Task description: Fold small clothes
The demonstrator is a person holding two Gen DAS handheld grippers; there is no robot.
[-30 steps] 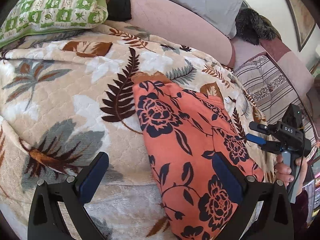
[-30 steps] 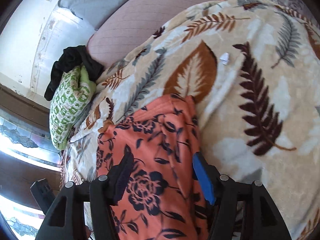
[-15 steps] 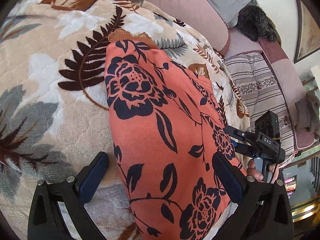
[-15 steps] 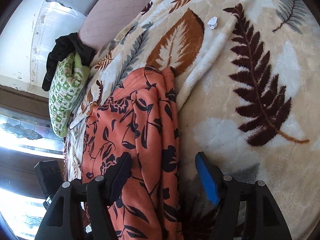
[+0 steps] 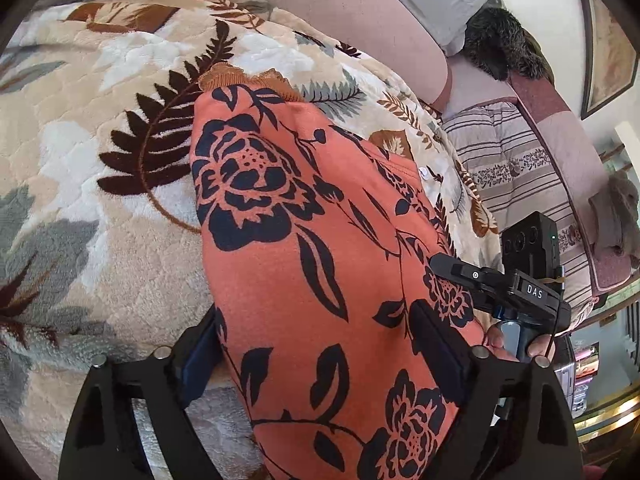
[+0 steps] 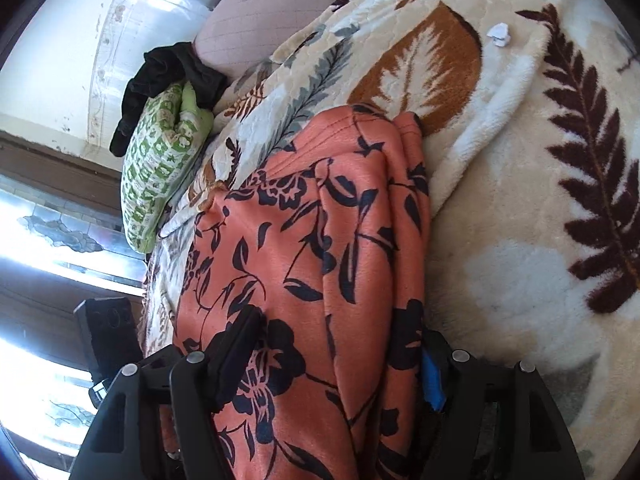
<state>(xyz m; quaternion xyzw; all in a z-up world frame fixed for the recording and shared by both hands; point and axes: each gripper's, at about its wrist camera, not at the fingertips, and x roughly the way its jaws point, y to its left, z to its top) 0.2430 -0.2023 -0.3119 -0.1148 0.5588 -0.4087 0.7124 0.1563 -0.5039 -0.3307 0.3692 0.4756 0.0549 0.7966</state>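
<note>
An orange garment with dark blue flowers lies folded lengthwise on a leaf-patterned blanket. My left gripper straddles its near end. Its jaws are closing, the left pad at the cloth's edge and the right finger lying on the fabric, which runs on past it. In the right wrist view the same garment bulges up between the fingers of my right gripper, whose blue pad sits at the folded right edge. The right gripper, held by a hand, also shows beside the cloth.
The blanket covers a pink sofa. A green patterned pillow and black clothes lie at one end. A striped cushion and a dark furry thing lie at the other. A white paper scrap rests on the blanket.
Both grippers have come down onto the garment, which now fills the space between their fingers. The left jaws have narrowed around the cloth.
</note>
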